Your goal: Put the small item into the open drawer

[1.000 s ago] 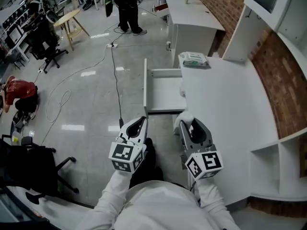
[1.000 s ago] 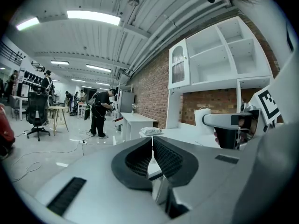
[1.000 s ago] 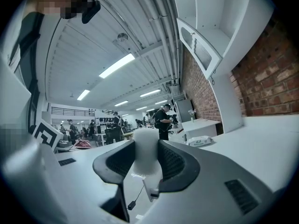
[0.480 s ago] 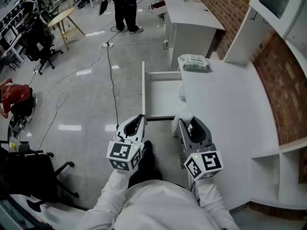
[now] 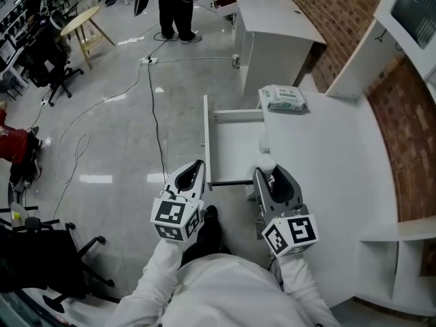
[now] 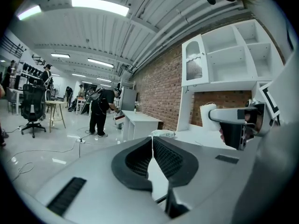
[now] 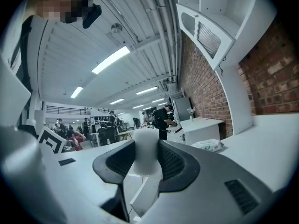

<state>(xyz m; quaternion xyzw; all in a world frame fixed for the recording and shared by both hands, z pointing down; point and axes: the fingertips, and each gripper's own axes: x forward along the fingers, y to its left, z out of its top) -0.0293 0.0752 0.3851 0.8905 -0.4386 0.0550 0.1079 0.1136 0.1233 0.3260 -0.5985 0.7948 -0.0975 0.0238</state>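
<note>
Drawer lies open just ahead and slightly left of the right tool, which grips the small white item; the left tool, clenched on nothing, hangs left of the drawer.

Two white-sleeved arms reach up from the bottom edge of the head view, side by side at lower centre. The grey two-jaw left gripper has its jaws pressed together, empty. The grey two-jaw right gripper clamps a small white cylinder between its pads.

White small item — white drawer — red-brick wall.
</note>
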